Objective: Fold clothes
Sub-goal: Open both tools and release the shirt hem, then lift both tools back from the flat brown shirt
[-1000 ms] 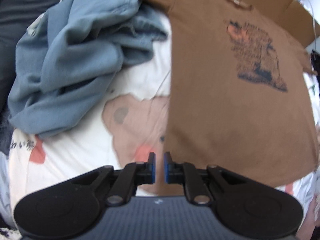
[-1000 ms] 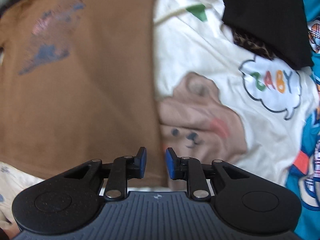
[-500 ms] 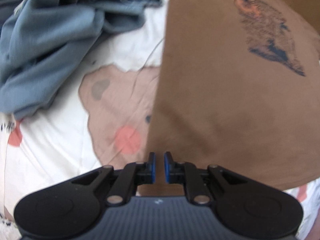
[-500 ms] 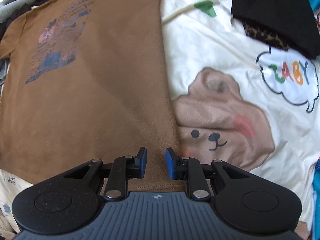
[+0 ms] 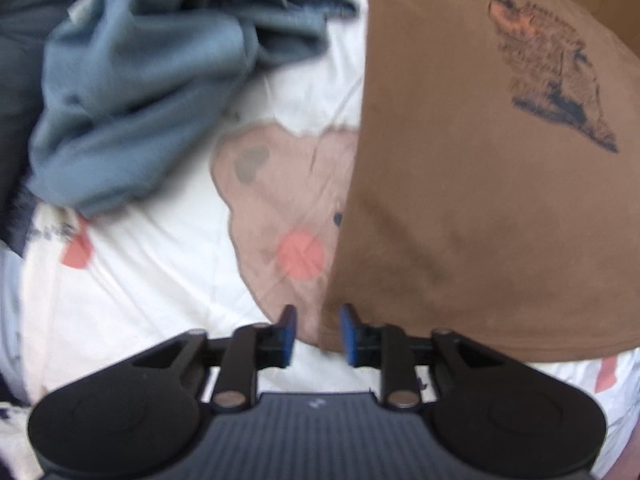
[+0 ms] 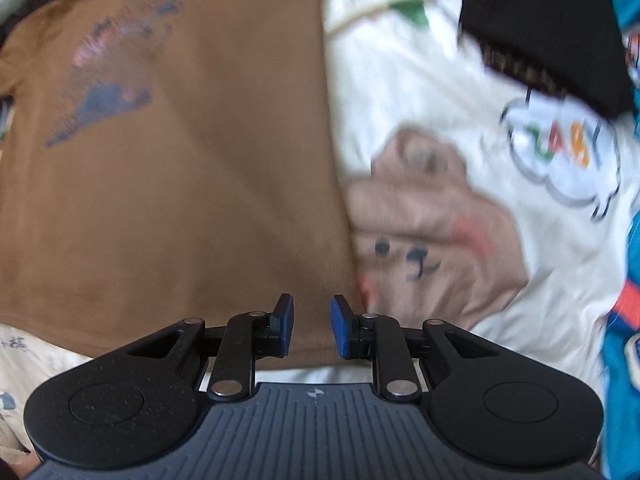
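Note:
A brown T-shirt with a dark blue and pink print lies flat, print up, on a white bear-print sheet. My left gripper is open just above the shirt's lower left corner, which shows in the gap between the blue pads. In the right wrist view the same brown T-shirt fills the left side. My right gripper hangs open over the hem near the lower right corner, with brown cloth showing between the fingers. Both views are blurred.
A crumpled blue-grey garment is heaped left of the shirt. A black garment lies at the far right over the sheet, with teal printed fabric at the right edge. Cardboard shows beyond the shirt's collar.
My left gripper's fingers have spread wider and pulled back a little, bringing more of the blue-grey garment into view. The right gripper keeps about the same gap and has shifted slightly.

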{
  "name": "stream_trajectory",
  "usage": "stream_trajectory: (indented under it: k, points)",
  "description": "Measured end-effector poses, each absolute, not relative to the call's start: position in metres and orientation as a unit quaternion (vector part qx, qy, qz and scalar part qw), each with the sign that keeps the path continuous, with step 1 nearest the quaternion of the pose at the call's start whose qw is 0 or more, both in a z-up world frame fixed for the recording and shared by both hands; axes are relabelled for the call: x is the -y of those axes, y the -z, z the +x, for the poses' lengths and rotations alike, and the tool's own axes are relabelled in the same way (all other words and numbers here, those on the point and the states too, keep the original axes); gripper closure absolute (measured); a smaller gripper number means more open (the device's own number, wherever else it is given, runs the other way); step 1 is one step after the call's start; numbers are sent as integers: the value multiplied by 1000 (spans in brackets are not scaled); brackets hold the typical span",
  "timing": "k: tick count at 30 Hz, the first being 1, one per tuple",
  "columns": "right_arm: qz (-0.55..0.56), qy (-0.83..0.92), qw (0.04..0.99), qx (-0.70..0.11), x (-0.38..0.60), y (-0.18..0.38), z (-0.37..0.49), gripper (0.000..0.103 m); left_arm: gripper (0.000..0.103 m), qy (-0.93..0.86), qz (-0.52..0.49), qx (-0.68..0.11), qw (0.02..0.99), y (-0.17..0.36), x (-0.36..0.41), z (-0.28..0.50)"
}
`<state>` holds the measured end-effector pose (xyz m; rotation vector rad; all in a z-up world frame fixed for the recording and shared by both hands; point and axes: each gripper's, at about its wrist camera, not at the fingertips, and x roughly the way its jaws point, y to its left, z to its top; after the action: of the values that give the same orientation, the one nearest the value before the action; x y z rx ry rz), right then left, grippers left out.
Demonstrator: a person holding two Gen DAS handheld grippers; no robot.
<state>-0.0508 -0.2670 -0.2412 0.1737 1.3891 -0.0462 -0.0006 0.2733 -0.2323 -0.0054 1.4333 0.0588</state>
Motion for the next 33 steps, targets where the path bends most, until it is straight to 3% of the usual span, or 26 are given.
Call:
stream_trajectory:
  k: [1,2,3,4,5,6,7,10,16,25,33]
  points:
    - [83,21,770,-632,268,230,-49,74,45,-29,3,-652,758,220,-272,0]
    - [92,18,775,-625,271,217,-47,71,44,-30,9,-647,762,206,-271,2]
    - [106,11,778,-619,275,204,-44,62,44,-27,13,-640,767,191,-269,4]
    - [119,-1,779,-616,278,191,-40,52,40,-23,18,-634,773,175,-268,6]
    - [128,-11,781,-611,280,178,-36,48,34,-19,22,-627,778,158,-266,8]
    - [127,-21,786,-605,282,163,-34,44,20,-16,25,-620,784,142,-266,11]
    - [126,-30,790,-599,283,149,-32,39,14,-14,28,-612,790,126,-265,13]
    - [120,-42,805,-579,287,109,-29,24,13,-14,36,-590,807,84,-266,20]
    - [158,-46,818,-551,304,54,-35,8,9,-44,46,-564,823,5,-277,14]
    - [167,-9,874,-456,297,-8,-41,2,1,-105,63,-527,841,-80,-296,-12]
    - [157,-9,886,-436,272,-25,-28,1,1,-110,54,-504,855,-94,-301,-7]
